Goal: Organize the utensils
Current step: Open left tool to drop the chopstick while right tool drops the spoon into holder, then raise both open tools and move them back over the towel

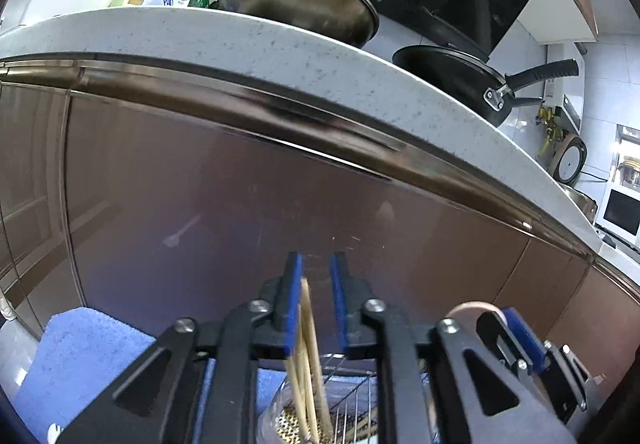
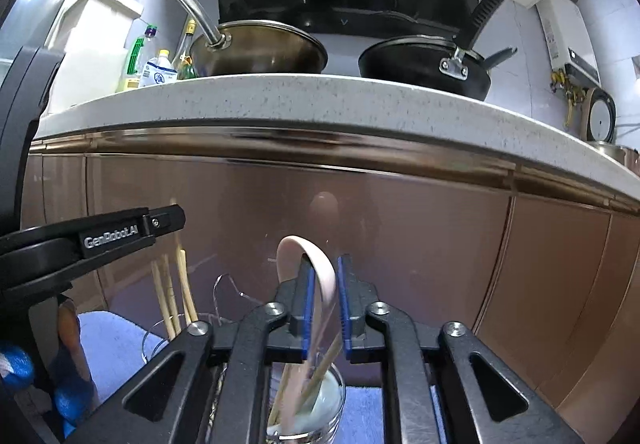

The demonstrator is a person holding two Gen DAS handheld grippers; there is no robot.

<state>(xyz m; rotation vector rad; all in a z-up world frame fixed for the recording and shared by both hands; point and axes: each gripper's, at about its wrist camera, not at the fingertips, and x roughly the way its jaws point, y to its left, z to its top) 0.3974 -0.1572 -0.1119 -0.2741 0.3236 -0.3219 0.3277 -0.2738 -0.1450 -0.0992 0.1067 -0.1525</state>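
In the left wrist view my left gripper (image 1: 316, 276) is open; several wooden chopsticks (image 1: 309, 356) stand between its blue pads, leaning on the left pad, their lower ends in a clear holder (image 1: 280, 420) below. In the right wrist view my right gripper (image 2: 324, 284) stands around a pink spoon (image 2: 320, 268), whose lower end reaches into a glass cup (image 2: 320, 404) with more chopsticks. The pads are slightly apart from the spoon. The left gripper (image 2: 120, 232) shows at the left with the chopsticks (image 2: 176, 292) below it.
A brown cabinet front (image 1: 280, 184) fills the middle under a speckled white counter edge (image 2: 320, 100). On the counter sit a steel pan (image 2: 260, 52), a black pan (image 2: 424, 64) and bottles (image 2: 160, 60). A blue towel (image 1: 80, 356) lies below, with a wire rack (image 1: 352, 396).
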